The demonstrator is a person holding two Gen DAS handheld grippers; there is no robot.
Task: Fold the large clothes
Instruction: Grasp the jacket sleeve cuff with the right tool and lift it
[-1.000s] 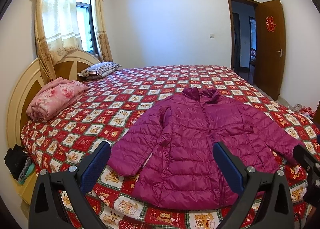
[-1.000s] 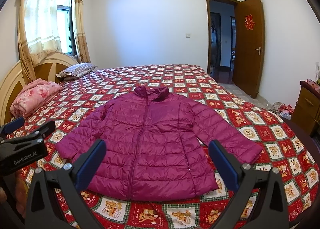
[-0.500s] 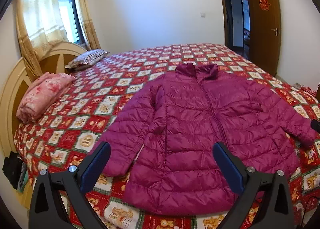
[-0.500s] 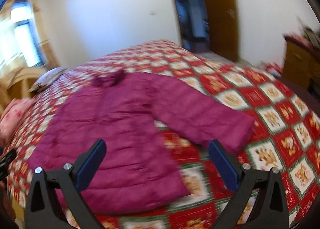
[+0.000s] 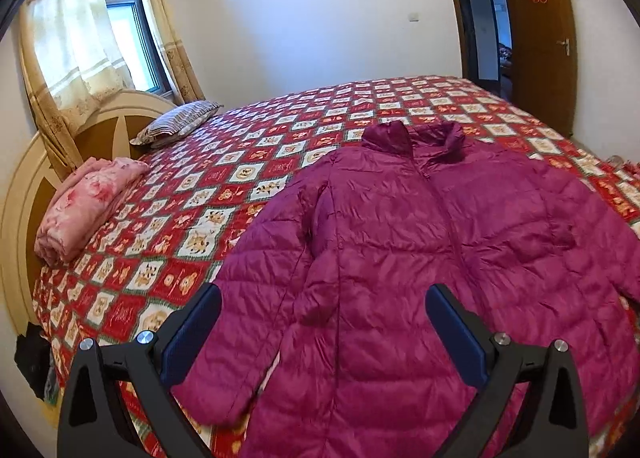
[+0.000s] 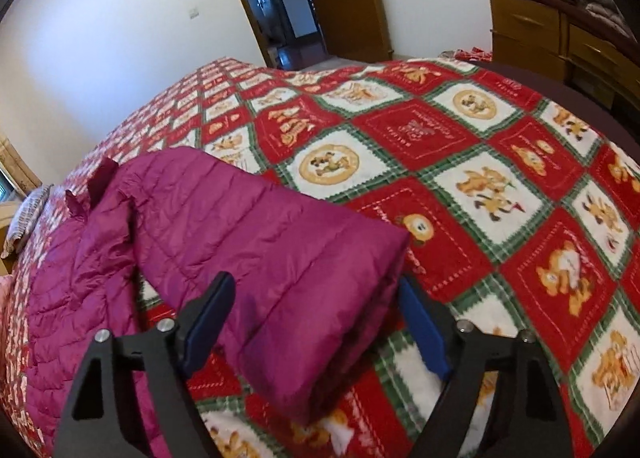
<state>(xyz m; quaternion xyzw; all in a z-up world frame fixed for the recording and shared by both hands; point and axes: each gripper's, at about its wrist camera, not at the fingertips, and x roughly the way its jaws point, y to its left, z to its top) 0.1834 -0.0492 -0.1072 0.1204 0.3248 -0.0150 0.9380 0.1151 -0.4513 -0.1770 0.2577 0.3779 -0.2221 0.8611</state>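
A magenta puffer jacket point(image 5: 440, 238) lies flat, front up and collar away from me, on the red patterned bedspread point(image 5: 200, 193). In the left wrist view my left gripper point(image 5: 324, 298) hangs open over the jacket's lower left side, where the sleeve meets the body, with nothing between its fingers. In the right wrist view the jacket's right sleeve point(image 6: 280, 258) stretches toward me across the bedspread point(image 6: 480, 161). My right gripper point(image 6: 316, 286) straddles the cuff end of that sleeve. Its jaws are closing, with the cuff between them. I see no pad pressing on it.
A folded pink blanket point(image 5: 88, 205) and a striped pillow point(image 5: 180, 123) lie by the wooden headboard point(image 5: 24, 193). A dark bundle point(image 5: 32, 358) sits beside the bed's near left corner. A wooden dresser point(image 6: 560, 33) stands to the right, a brown door point(image 5: 540, 29) beyond.
Both grippers have come down and closer to the jacket. The right one swung to the right sleeve's cuff, rolled, and its fingers have narrowed around it. The left stays open.
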